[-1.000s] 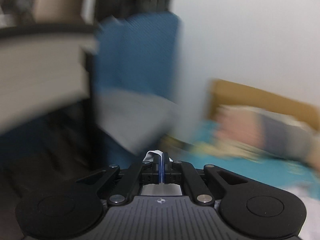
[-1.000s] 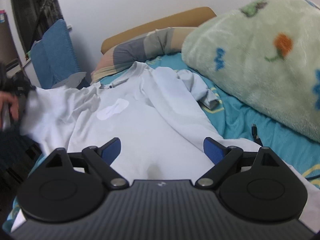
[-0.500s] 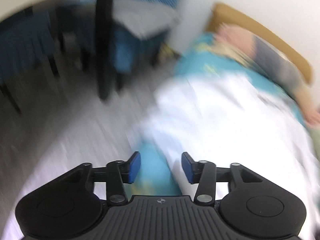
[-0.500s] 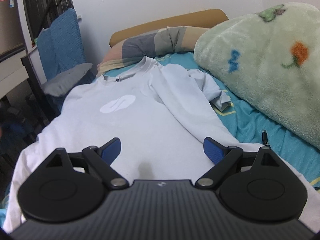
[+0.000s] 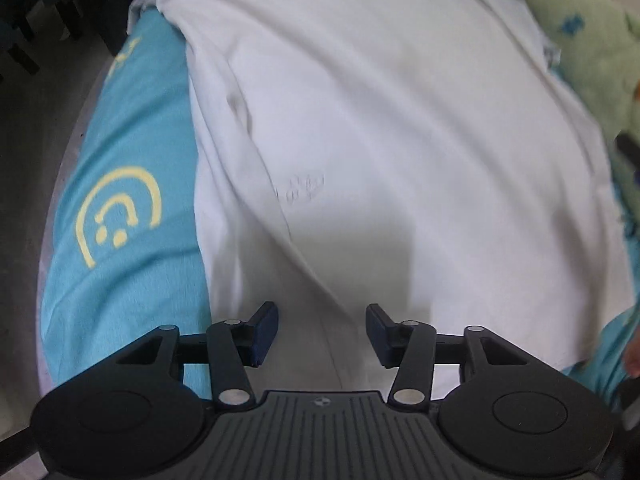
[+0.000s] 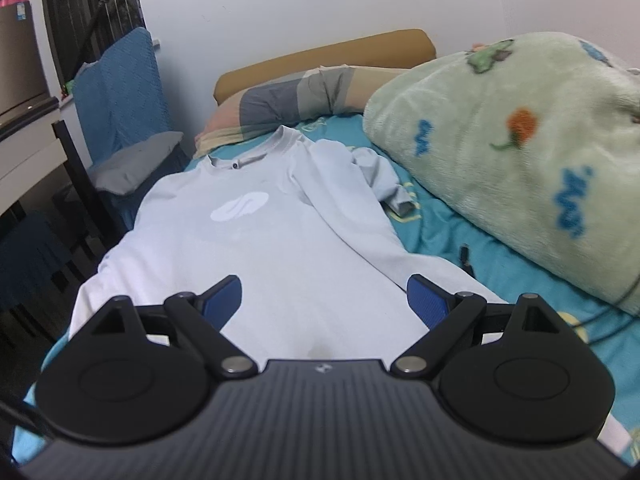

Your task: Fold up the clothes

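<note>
Since a second ago the left gripper (image 5: 322,330) has let go of the white cloth it pinched and swung down over the bed; its jaws now stand partly apart with nothing between them, hovering above the shirt (image 5: 384,128) near the bed's left edge. Beside it, the right gripper (image 6: 324,300) hangs over the shirt's hem end, jaws wide and empty, much as it did before.

Past both grippers, the shirt lies spread face up along the bed (image 6: 452,236), hem nearest, collar toward the pillow (image 6: 296,96) at the headboard end. Its left side now lies flatter than it did a second ago, though a long ridge runs up that side in the left view. At the far right, one sleeve (image 6: 384,178) is bunched beside the blanket (image 6: 520,152).

Judging by this, only the laying-out is done. No fold is made yet: the sleeve needs straightening, then both sides and the length remain to be folded.
</note>
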`<control>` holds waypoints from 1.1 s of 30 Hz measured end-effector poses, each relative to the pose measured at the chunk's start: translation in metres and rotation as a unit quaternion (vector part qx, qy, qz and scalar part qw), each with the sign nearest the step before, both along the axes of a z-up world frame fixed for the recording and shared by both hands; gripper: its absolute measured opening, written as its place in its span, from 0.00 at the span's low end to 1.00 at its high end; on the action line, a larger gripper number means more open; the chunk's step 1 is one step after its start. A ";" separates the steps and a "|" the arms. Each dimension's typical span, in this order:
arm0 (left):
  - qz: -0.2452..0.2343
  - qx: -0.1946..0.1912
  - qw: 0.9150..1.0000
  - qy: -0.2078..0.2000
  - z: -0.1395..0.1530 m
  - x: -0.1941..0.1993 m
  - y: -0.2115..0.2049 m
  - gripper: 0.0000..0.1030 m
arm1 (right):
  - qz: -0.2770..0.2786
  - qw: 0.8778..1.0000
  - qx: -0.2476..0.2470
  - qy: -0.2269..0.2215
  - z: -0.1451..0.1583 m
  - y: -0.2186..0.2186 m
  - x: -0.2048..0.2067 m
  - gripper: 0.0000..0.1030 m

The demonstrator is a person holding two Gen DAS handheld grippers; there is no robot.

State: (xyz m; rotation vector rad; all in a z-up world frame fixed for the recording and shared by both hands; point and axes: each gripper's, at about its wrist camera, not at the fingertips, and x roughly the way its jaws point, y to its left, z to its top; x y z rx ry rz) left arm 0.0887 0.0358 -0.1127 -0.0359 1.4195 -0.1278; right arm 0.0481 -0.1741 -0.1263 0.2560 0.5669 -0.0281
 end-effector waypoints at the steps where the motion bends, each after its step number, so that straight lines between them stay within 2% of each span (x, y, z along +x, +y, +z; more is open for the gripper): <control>1: -0.006 0.010 1.000 -0.003 0.002 -0.004 -0.001 0.24 | -0.003 1.000 0.003 0.002 0.000 -0.001 -0.002 0.88; 2: -0.002 0.004 1.000 -0.001 0.007 -0.006 0.003 0.04 | -0.006 1.000 0.003 0.004 -0.001 -0.003 -0.003 0.88; 3: 0.004 -0.009 1.000 0.003 0.013 -0.008 0.009 0.05 | -0.009 1.000 0.000 0.004 -0.001 -0.003 -0.003 0.88; 4: 0.004 -0.005 1.000 0.002 0.022 -0.011 0.017 0.05 | -0.012 1.000 -0.004 0.003 -0.001 -0.004 -0.003 0.88; 7: -0.004 0.027 1.000 -0.007 0.048 -0.021 0.042 0.04 | -0.018 1.000 -0.008 0.001 -0.001 -0.008 -0.002 0.88; 12: 0.027 0.065 0.997 0.015 0.056 -0.013 0.073 0.03 | -0.017 1.000 0.012 -0.008 0.001 -0.012 0.002 0.88; 13: 0.033 0.073 0.997 0.020 0.057 -0.011 0.079 0.00 | -0.017 1.000 0.015 -0.011 0.002 -0.013 0.002 0.88; 17: 0.060 0.103 0.992 0.039 0.061 -0.004 0.104 0.02 | -0.021 0.999 0.019 -0.021 0.006 -0.015 0.001 0.88; 19: 0.067 0.107 0.991 0.040 0.067 -0.002 0.111 0.10 | -0.020 0.999 0.016 -0.025 0.008 -0.016 -0.001 0.88; 21: 0.054 0.096 0.994 0.007 0.079 -0.002 0.098 0.20 | -0.017 0.999 0.012 -0.029 0.010 -0.014 -0.001 0.88; 23: 0.048 0.072 0.995 -0.040 0.097 -0.002 0.081 0.47 | -0.014 0.999 0.013 -0.035 0.011 -0.013 -0.001 0.88; 25: 0.048 0.044 0.993 -0.094 0.117 -0.003 0.063 0.64 | -0.010 0.999 0.017 -0.041 0.013 -0.013 -0.001 0.88; 28: 0.034 0.017 0.983 -0.181 0.147 -0.008 0.029 0.73 | -0.007 0.998 0.024 -0.052 0.015 -0.013 -0.002 0.88; 30: 0.021 0.014 0.969 -0.247 0.165 -0.014 0.001 0.79 | -0.007 0.998 0.023 -0.060 0.017 -0.014 -0.004 0.88; 33: 0.015 0.008 0.956 -0.292 0.154 -0.014 -0.019 0.83 | -0.007 0.997 0.018 -0.073 0.022 -0.014 -0.007 0.88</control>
